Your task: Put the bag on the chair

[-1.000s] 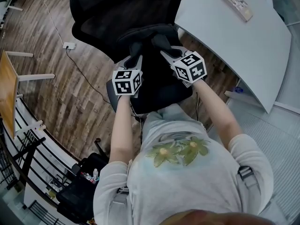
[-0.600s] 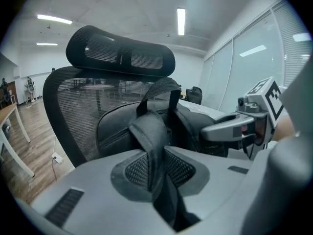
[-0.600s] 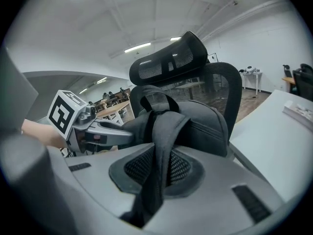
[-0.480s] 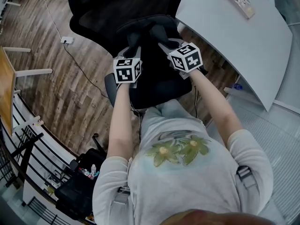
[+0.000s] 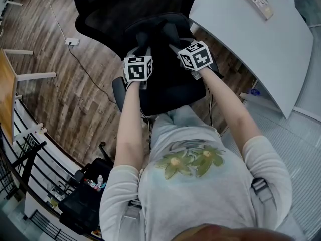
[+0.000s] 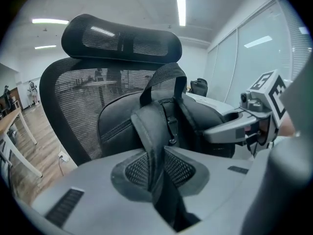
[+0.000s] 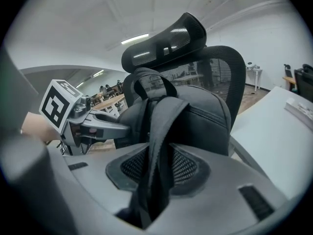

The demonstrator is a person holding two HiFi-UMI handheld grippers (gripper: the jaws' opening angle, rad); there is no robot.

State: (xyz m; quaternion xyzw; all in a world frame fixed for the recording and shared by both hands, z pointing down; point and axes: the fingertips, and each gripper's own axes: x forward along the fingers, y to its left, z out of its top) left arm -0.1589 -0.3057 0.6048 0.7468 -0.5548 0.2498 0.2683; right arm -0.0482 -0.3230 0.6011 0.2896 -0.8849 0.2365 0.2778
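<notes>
Black backpack (image 6: 120,124) on the office chair (image 5: 125,9), a gripper at each shoulder strap.
The backpack stands upright at the rear edge of the seat (image 5: 173,97), leaning against the mesh backrest (image 6: 73,92). The left gripper (image 6: 157,166) is clamped on one shoulder strap (image 6: 151,126). The right gripper (image 7: 159,168) has its jaws opening, with the other strap (image 7: 164,121) lying between them. A white desk (image 5: 251,39) stands just beside the chair.

The chair backrest (image 5: 115,14) blocks the far side; the white table (image 5: 251,39) crowds the right; the wood floor (image 5: 65,94) lies open to the left.
</notes>
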